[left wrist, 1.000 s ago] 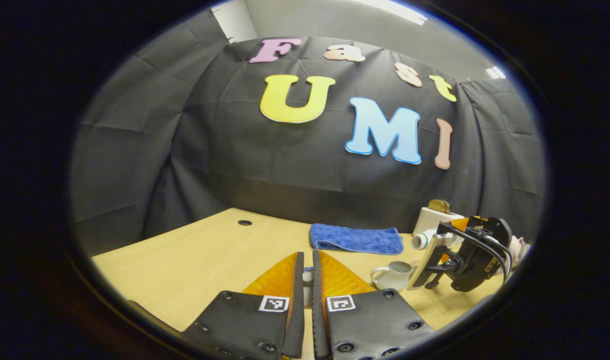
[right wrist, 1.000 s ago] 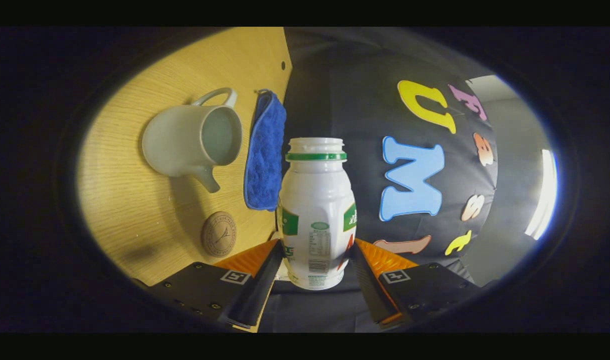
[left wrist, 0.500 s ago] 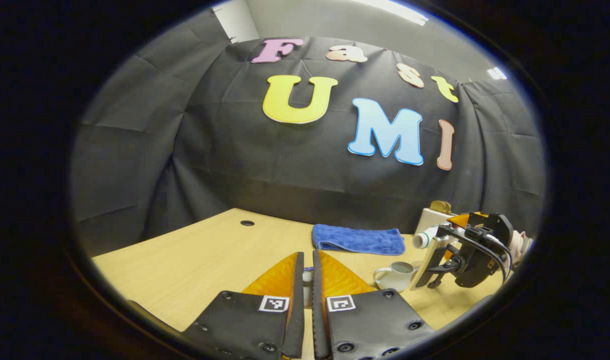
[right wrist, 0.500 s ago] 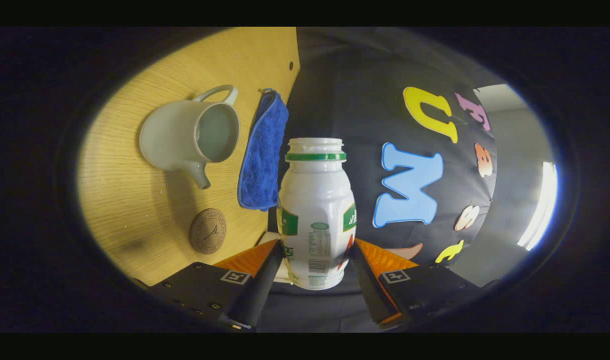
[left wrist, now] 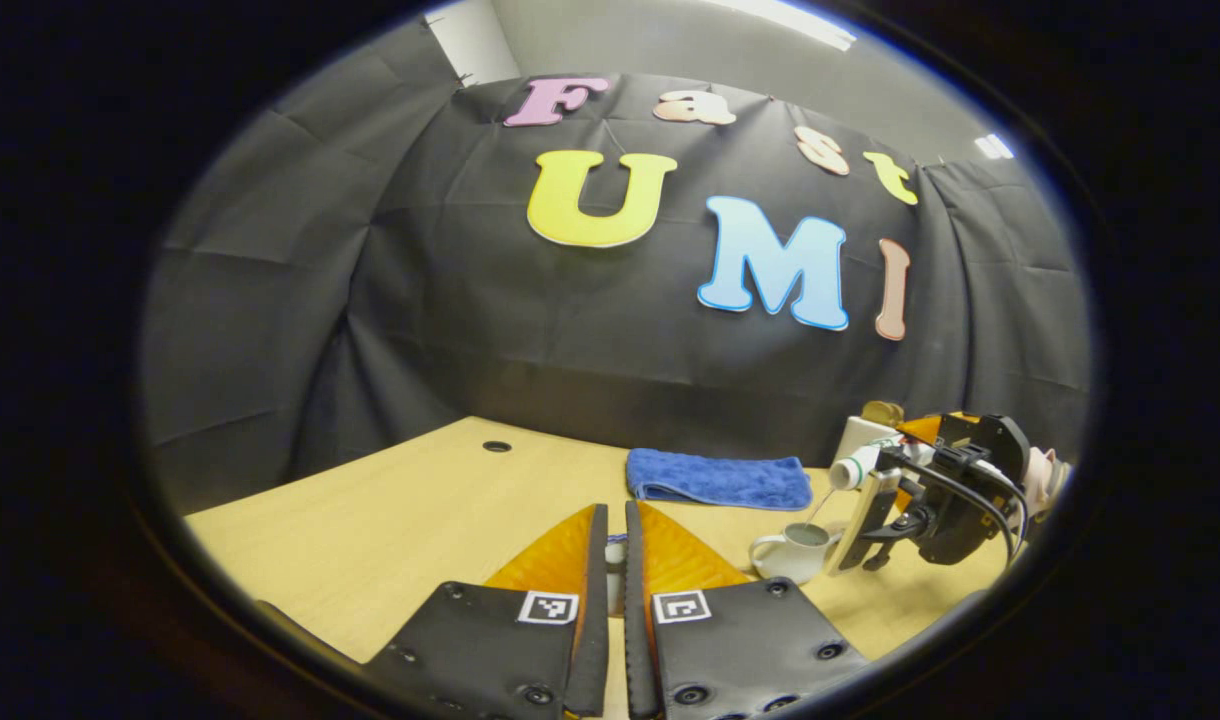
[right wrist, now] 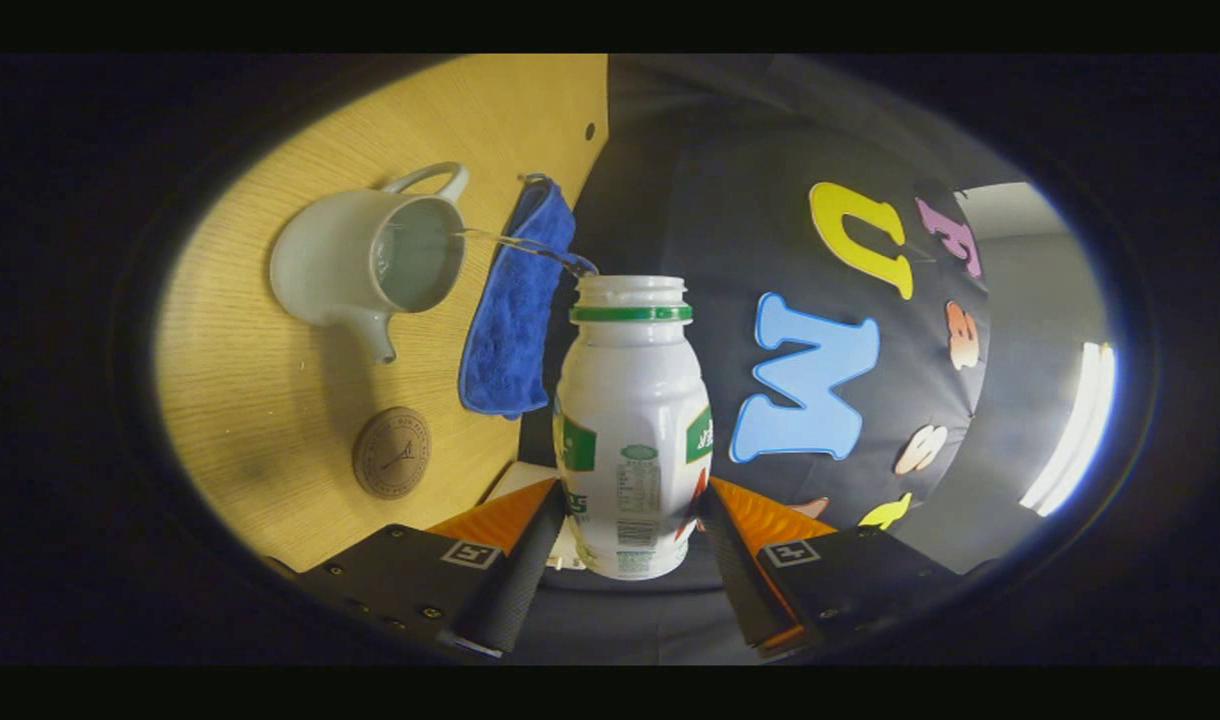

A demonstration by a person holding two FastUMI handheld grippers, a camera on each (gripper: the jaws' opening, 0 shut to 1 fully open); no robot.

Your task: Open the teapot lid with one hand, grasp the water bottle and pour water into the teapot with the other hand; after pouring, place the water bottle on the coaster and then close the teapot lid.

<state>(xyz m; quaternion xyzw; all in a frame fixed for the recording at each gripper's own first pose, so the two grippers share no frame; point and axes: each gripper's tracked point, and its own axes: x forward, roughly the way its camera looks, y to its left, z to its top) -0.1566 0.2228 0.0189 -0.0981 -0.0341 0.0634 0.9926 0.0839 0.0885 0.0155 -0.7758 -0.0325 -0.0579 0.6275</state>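
My right gripper (right wrist: 630, 492) is shut on a white water bottle (right wrist: 635, 400) with a green neck ring and no cap. The bottle is tipped on its side, and a thin stream of water (right wrist: 520, 245) runs from its mouth into the open white teapot (right wrist: 370, 265). In the left gripper view the same bottle (left wrist: 855, 468) leans over the teapot (left wrist: 792, 552) at the right. A round brown coaster (right wrist: 391, 466) lies on the table near the teapot's spout. My left gripper (left wrist: 615, 507) hovers over the table, shut on a small white piece, apparently the teapot lid (left wrist: 615, 552).
A folded blue towel (left wrist: 718, 478) lies behind the teapot near the booth wall. A white box (left wrist: 863, 432) with a brass-coloured top stands at the back right. The wooden table (left wrist: 420, 520) has a cable hole (left wrist: 496, 446) at its far left.
My right gripper has tilted the bottle further over the teapot, and a stream of water now runs into the pot. The left gripper has stayed put.
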